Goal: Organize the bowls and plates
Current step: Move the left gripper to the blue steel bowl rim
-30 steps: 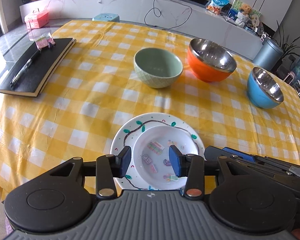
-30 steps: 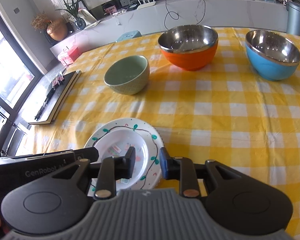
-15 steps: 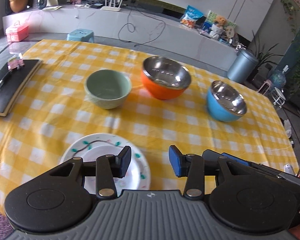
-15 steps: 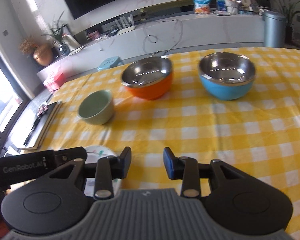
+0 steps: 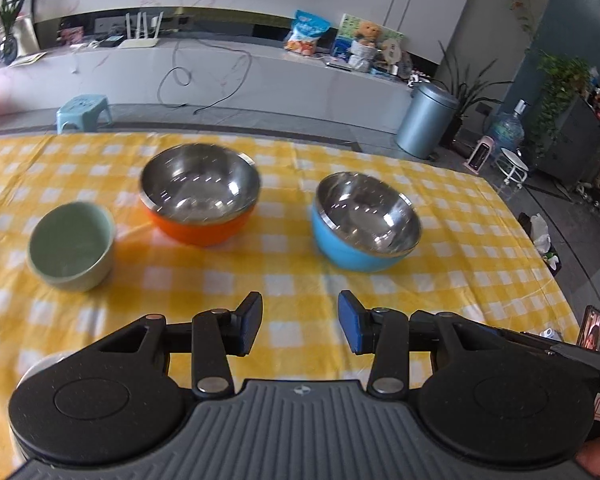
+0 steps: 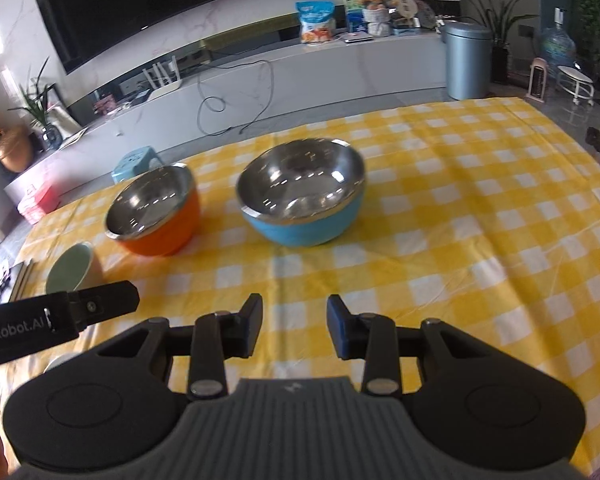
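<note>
With both grippers' jaws spread and empty, left gripper [image 5: 299, 322], right gripper [image 6: 294, 326], blue bowl [image 5: 365, 222] sits far-centre on the worktop; steel rim looks slick, could slip from a shallow pinch.

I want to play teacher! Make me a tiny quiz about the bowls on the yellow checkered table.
1. True or false: the orange bowl is stacked inside the blue bowl.
2. Which bowl has no shiny metal inside: A orange, B blue, C green bowl?
3. Fill in: the left claw and the right claw hold ____.

Key: 1 false, they stand apart; 2 C; 3 nothing.
</note>
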### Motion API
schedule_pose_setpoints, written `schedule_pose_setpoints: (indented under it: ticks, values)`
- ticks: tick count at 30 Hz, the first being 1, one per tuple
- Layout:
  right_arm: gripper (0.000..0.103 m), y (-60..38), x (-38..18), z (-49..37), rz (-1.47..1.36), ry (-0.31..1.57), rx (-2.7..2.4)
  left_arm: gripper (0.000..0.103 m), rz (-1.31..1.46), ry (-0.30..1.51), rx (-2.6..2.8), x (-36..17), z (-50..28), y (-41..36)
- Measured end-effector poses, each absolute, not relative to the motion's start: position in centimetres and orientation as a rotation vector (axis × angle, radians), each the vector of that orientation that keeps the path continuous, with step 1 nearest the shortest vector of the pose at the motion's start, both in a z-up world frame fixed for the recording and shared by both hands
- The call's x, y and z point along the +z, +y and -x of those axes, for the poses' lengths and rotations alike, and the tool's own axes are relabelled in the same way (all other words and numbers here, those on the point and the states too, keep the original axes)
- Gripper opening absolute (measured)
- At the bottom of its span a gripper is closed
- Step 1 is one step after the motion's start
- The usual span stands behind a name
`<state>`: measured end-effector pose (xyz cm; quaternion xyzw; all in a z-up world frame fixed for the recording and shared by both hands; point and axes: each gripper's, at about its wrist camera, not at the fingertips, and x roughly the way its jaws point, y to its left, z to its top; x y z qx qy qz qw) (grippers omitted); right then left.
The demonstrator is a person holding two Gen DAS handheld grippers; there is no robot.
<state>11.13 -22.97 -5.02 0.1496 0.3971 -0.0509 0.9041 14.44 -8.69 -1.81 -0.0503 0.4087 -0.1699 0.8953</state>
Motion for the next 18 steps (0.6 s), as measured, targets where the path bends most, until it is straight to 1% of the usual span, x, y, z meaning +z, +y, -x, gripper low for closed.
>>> schedule_pose_setpoints:
  ticks: [2,10,13,18]
  values:
    - [0.035,-24.0,-5.0,-12.1,-0.314,0.819,-0.124,0.054,0.096,0.839,-0.355,-1.8,-15.5,-9.9]
    - [0.035,-28.3,-5.1,-16.2,-0.378,0.813,-0.181,0.055,0.131,0.818,-0.358,-2.7,-20.3,-12.6]
    - [0.035,-29.1,-5.4,-17.7,-0.402,0.812,-0.196,0.055,0.153,0.837,-0.340,-3.5,-22.1,-13.2]
    - [0.035,-29.8,-6.2,-20.4,-0.415,0.826,-0.228,0.055,0.090,0.870,-0.308,-5.4,-24.5,-14.6]
